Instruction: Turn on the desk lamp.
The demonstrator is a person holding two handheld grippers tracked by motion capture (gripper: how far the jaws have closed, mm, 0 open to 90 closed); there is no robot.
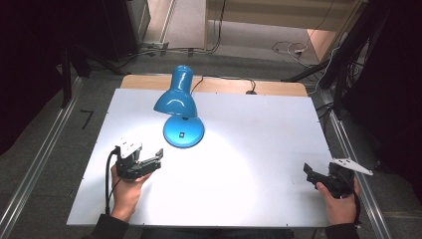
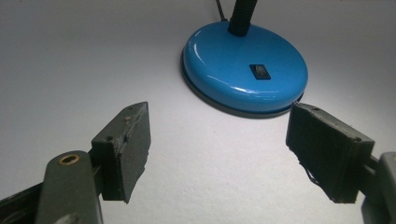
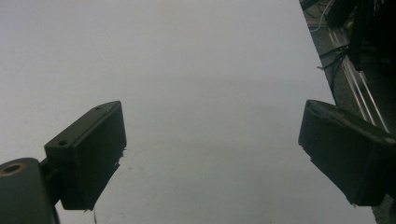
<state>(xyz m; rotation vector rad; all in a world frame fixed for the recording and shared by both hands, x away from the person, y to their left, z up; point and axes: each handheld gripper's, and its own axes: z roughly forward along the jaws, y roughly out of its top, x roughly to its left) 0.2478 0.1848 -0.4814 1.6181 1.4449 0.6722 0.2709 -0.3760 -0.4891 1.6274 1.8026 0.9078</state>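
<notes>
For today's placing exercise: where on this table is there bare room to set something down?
The table is bare between the lamp and the right gripper, and along the near edge between both hands. It is crowded only near the lamp and the left gripper.

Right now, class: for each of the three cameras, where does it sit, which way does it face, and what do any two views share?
High view: above the person's side, facing forward and down on the white table; both hands and forearms show.
Left gripper view: rides the left hand-held gripper, open, facing the blue lamp's base.
Right gripper view: rides the right hand-held gripper, open, facing bare table.
Shared: high and left gripper views both show the lamp base.
</notes>
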